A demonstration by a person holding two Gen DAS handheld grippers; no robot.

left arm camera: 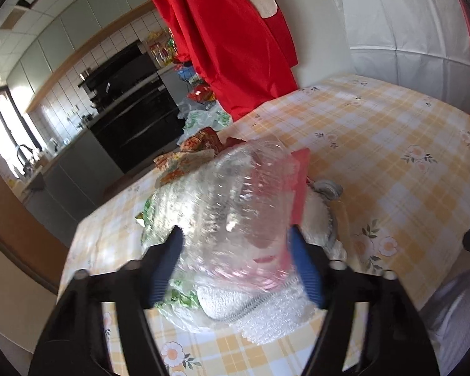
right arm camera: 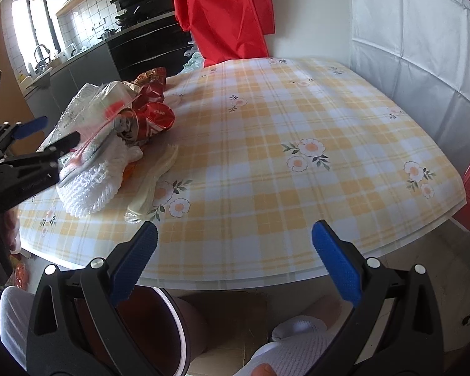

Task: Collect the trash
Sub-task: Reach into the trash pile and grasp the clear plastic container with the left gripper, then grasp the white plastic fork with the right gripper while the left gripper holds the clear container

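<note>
Left wrist view: the left gripper (left arm camera: 235, 241) has its blue fingers (left arm camera: 164, 266) on either side of a clear plastic zip bag (left arm camera: 244, 200) with a red strip, pressing its sides, so the bag is grasped. The bag sits atop a trash pile on the counter (left arm camera: 376, 144), over a white knitted item (left arm camera: 228, 304) and bubble wrap (left arm camera: 279, 319). Right wrist view: the right gripper (right arm camera: 235, 250) hangs at the counter's near edge, fingers spread wide and empty. A crushed red can (right arm camera: 150, 122) lies in the pile.

yellow-checked floral tablecloth (right arm camera: 266, 144), red cloth (right arm camera: 222, 15)
</note>
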